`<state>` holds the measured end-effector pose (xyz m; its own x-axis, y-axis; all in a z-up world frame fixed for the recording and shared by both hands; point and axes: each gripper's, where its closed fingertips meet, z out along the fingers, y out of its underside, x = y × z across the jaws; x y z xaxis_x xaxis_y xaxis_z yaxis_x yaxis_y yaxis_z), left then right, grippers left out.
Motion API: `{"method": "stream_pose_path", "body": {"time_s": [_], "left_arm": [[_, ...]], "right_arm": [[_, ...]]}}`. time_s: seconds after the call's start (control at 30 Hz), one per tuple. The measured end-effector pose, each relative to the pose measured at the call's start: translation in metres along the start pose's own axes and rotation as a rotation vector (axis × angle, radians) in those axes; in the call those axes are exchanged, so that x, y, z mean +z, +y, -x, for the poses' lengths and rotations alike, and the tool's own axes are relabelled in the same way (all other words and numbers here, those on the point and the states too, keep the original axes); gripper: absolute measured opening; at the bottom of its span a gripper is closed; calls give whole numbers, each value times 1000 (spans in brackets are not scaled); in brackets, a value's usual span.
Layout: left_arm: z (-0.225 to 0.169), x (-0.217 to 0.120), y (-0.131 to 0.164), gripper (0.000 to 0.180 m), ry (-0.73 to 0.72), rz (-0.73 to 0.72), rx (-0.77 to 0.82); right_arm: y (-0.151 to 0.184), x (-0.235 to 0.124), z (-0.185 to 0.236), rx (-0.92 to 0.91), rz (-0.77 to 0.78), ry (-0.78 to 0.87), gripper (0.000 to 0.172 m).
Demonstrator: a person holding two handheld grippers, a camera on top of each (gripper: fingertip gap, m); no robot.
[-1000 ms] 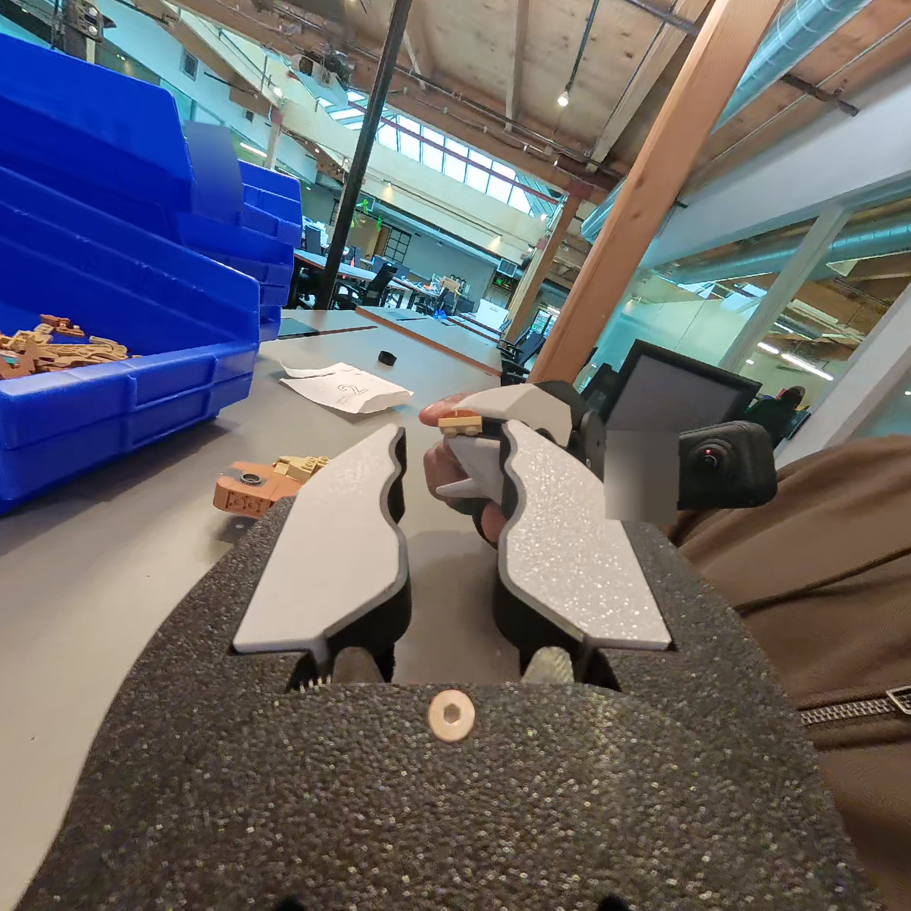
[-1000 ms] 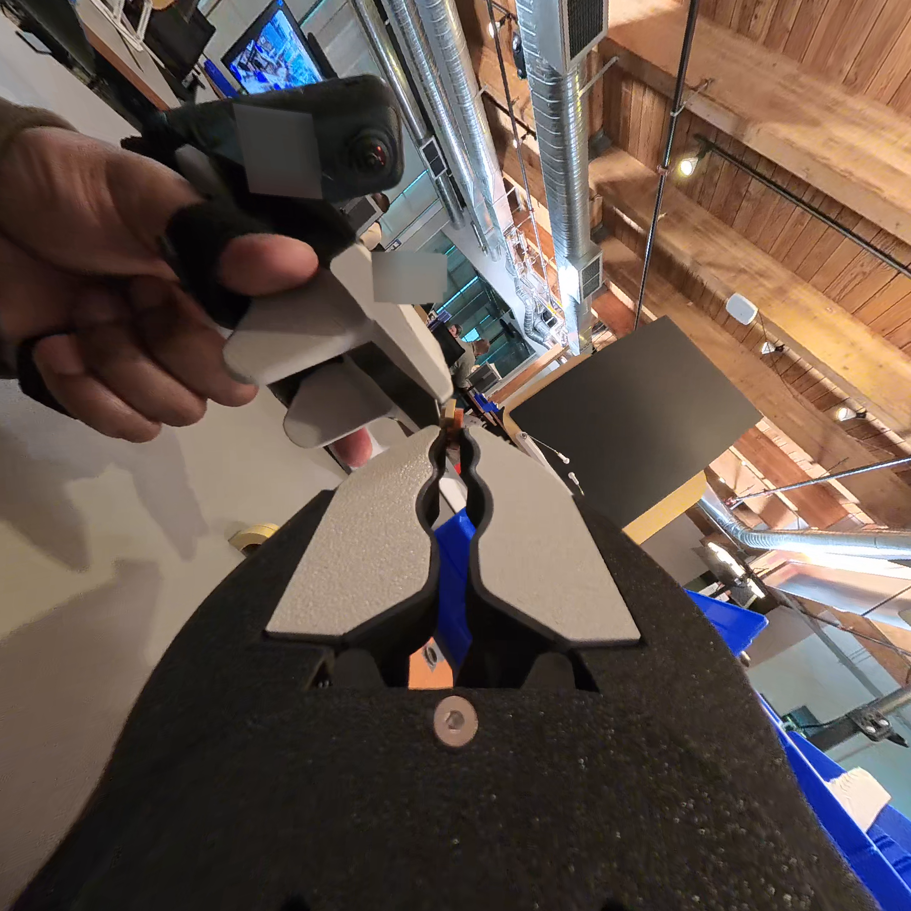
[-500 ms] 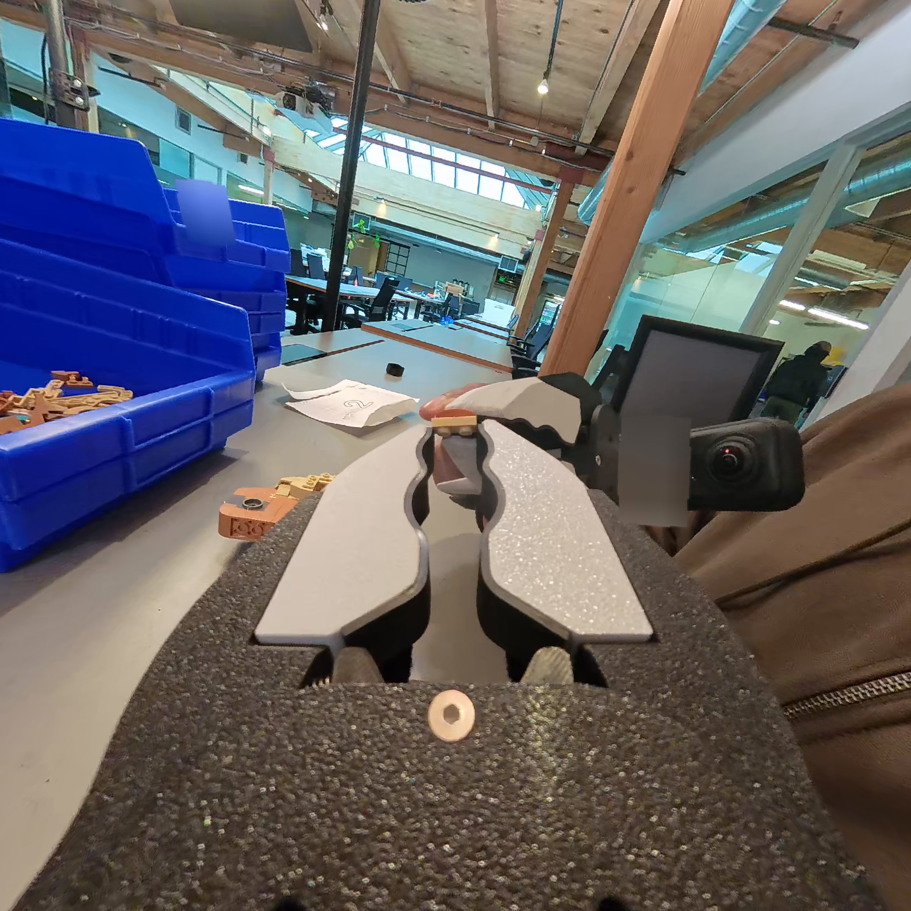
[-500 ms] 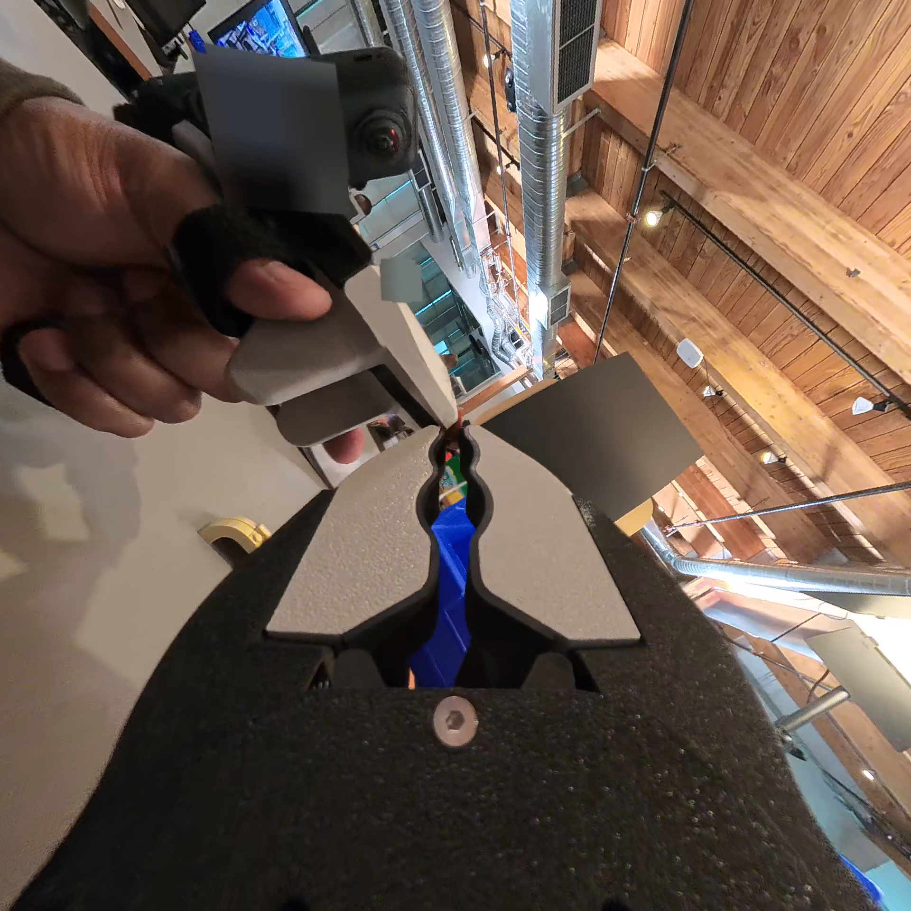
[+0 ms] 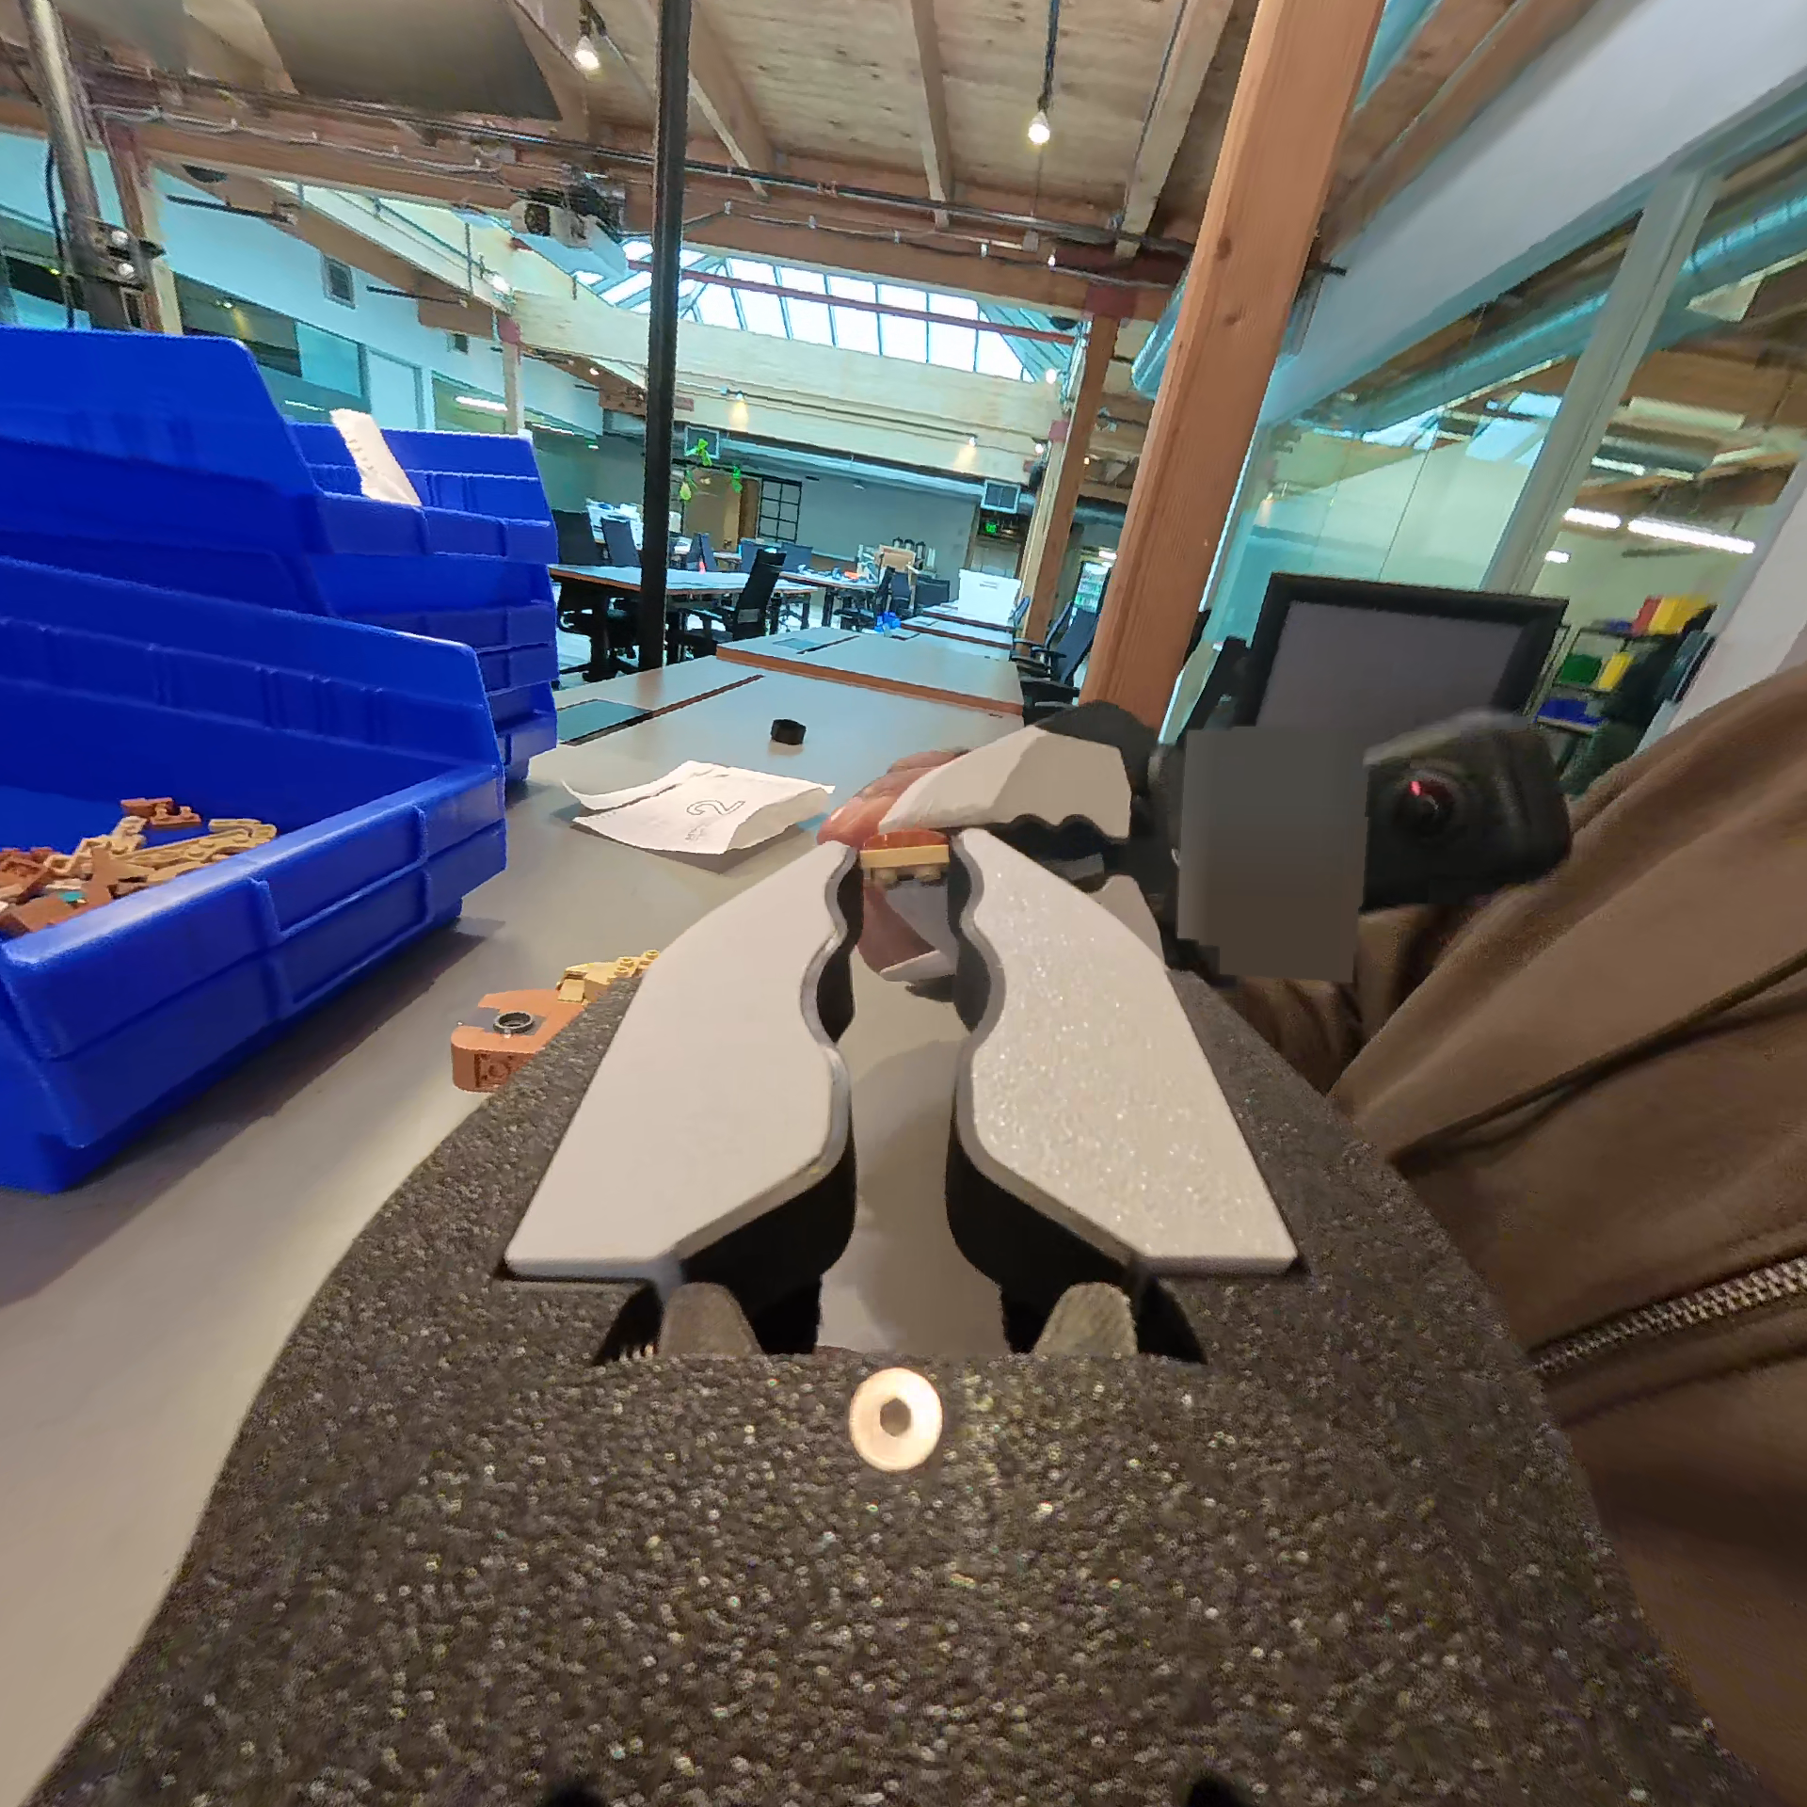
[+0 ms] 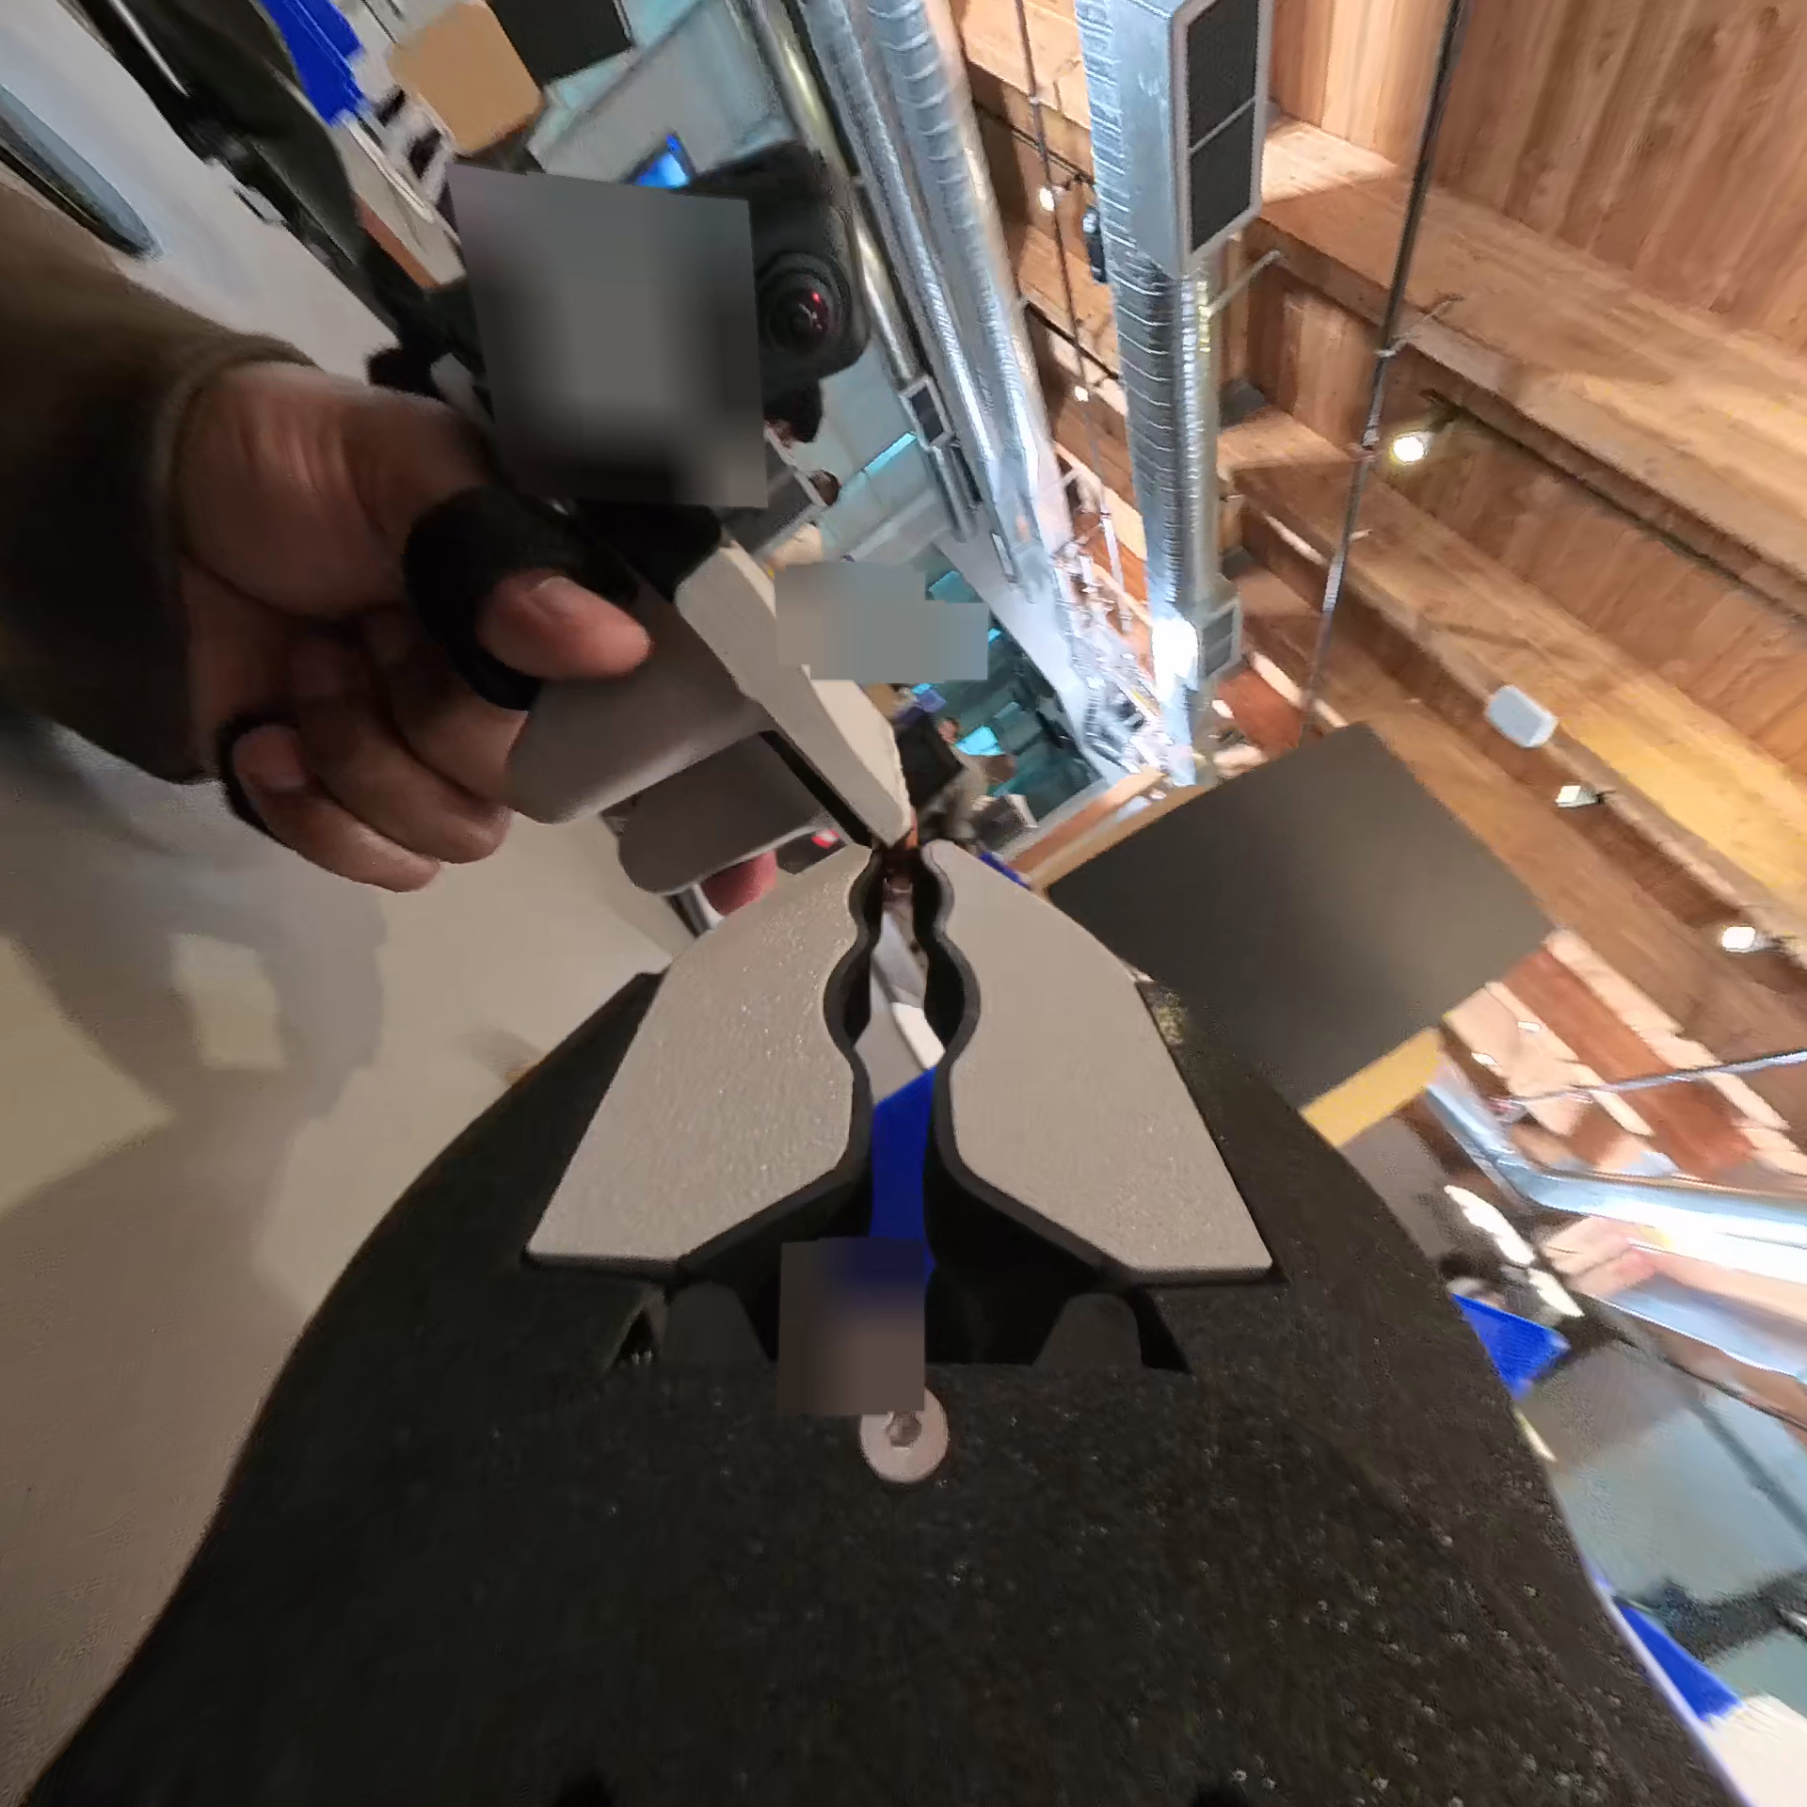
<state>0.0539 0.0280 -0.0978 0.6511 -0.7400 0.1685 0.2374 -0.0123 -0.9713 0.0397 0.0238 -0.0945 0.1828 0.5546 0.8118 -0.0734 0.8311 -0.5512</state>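
Your left gripper (image 5: 904, 859) clamps a small tan brick piece (image 5: 903, 858) by its two ends in mid-air above the grey table (image 5: 293, 1124), while your right gripper (image 6: 902, 860) pinches the piece's brown top layer (image 5: 907, 837) from above, both sets of fingers pressed on, blue bin (image 5: 244, 880) to the left.

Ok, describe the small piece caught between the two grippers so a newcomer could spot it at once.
From the blue bins on the grey table, look right to where the left gripper meets the right gripper. The tan-and-brown brick piece sits pinched at their tips, in mid-air, unlike the loose bricks lying on the table.
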Motion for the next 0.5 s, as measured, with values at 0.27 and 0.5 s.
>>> {"method": "stream_pose_path", "body": {"time_s": [0.27, 0.5], "left_arm": [[-2, -7, -2, 16, 24, 20, 23], [-1, -5, 0, 16, 22, 20, 14]], "right_arm": [[-5, -13, -15, 279, -104, -129, 5], [38, 12, -81, 217, 119, 28, 5]]}}
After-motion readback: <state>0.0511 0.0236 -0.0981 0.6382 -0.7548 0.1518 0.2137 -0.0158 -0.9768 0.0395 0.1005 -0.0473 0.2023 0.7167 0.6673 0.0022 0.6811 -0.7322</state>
